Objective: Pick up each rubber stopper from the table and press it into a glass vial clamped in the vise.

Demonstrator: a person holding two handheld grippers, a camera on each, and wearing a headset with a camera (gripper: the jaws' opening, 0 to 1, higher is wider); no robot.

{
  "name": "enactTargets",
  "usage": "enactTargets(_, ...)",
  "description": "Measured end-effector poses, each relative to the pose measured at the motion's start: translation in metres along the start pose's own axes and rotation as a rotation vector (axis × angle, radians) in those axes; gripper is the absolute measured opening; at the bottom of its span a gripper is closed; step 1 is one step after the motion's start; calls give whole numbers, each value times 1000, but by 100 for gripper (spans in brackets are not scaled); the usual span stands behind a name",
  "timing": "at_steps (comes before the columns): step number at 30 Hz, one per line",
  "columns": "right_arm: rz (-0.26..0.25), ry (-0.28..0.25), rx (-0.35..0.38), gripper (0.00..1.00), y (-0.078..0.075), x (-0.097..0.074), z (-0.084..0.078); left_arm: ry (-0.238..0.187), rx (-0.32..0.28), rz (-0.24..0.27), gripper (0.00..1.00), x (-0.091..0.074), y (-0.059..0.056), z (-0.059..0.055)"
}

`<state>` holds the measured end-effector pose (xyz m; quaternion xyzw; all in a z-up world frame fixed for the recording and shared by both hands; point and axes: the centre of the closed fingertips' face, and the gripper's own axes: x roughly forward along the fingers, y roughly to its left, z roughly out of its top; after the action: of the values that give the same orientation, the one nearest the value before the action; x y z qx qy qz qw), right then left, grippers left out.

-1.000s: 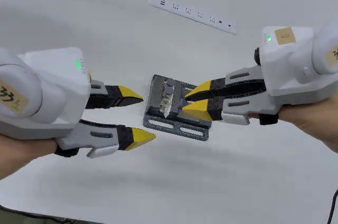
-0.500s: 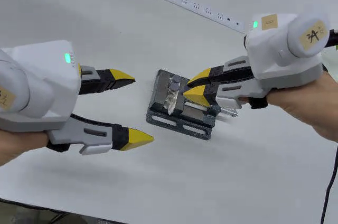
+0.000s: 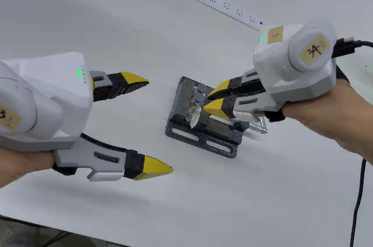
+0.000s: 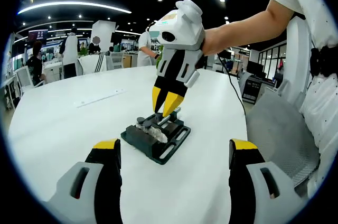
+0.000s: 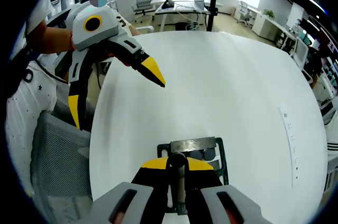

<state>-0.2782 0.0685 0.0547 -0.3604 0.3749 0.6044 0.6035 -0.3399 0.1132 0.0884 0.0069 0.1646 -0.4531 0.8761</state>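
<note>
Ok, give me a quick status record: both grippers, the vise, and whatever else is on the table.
left gripper: jaws wide open, empty, held to the left of the vise
right gripper: tips at the top of the vise, jaws nearly closed; cannot tell whether they grip anything
vise: dark metal, sitting on the white table between the two grippers
vial: clear glass, in the vise, right beside the right gripper's tips
power strip: white, on the table beyond the vise, apart from it
</note>
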Motion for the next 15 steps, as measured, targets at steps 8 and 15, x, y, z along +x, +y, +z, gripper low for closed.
enactTargets(8,2,46,-33,5,-2,12,-5,-3,0,-6,86,0,1,-2)
enactTargets(15,2,87,-73,5,-3,19,-9,-13,-6,-2,86,-2,4,-3)
